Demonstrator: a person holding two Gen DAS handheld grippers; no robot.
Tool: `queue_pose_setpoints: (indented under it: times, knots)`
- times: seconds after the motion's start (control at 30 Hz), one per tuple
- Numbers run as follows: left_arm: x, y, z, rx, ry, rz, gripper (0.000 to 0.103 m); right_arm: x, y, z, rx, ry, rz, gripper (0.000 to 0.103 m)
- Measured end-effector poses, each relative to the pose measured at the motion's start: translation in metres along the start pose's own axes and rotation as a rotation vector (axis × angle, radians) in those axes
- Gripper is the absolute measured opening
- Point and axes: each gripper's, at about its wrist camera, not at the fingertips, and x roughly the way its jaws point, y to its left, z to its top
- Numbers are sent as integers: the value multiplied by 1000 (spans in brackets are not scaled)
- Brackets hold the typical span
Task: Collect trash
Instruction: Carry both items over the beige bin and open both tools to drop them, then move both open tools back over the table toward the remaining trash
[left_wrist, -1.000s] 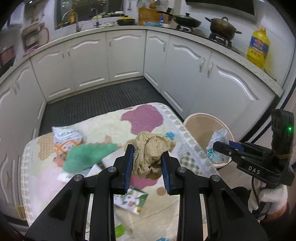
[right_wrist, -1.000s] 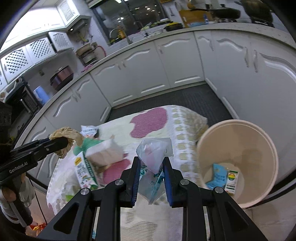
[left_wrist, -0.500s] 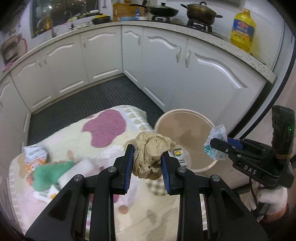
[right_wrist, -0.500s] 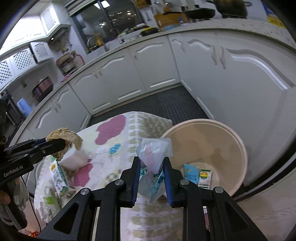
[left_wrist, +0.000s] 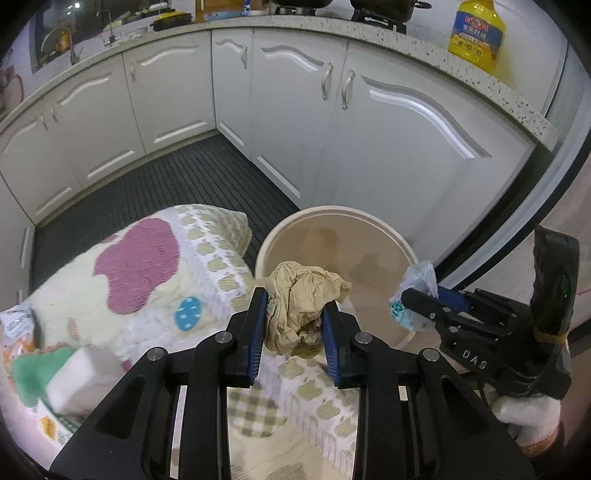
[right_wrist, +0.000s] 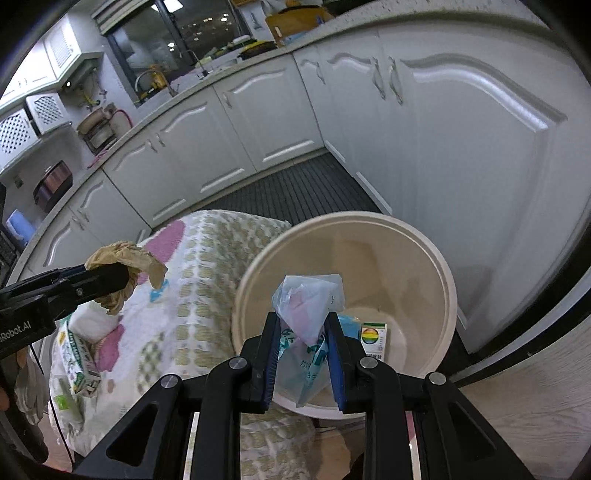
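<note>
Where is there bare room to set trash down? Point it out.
Most of the bin's floor is bare beside two small cartons. The blanket is free around its purple patch; its near left end is crowded with wrappers and a green cloth.

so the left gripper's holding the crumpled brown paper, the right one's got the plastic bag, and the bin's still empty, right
Not empty: the right wrist view shows small cartons already lying in the bin. The rest holds: left gripper on the crumpled brown paper, right gripper on the plastic bag.

R gripper (right_wrist: 302, 334) clamps plastic bag (right_wrist: 306, 306) over bin (right_wrist: 436, 266); L gripper (right_wrist: 127, 277) w/ paper wad (right_wrist: 125, 258)
</note>
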Motion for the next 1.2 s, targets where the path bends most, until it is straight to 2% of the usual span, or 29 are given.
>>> queue_pose_setpoints:
  times: [0.33, 0.53, 0.57, 0.6, 0.67, 0.73, 1.2]
  knots:
    - [36, -3, 5, -47, 56, -47, 27, 26, -20, -4, 35, 48, -10, 23]
    - [51, 4, 7, -85, 76, -61, 34, 39, -22, -4, 33, 70, -28, 23]
    - [53, 4, 7, -88, 80, -67, 36, 41, -22, -4, 34, 73, -33, 26]
    - [54, 5, 7, -91, 83, -71, 38, 43, -23, -4, 37, 76, -41, 38]
    - [55, 6, 6, -97, 85, -75, 50, 45, -23, -4, 51, 72, -54, 53]
    - [55, 8, 5, -103, 83, -80, 55, 45, -24, -5, 57, 71, -54, 54]
    - [38, 12, 0, -83, 54, -44, 55, 39, -11, -6, 33, 70, -47, 54]
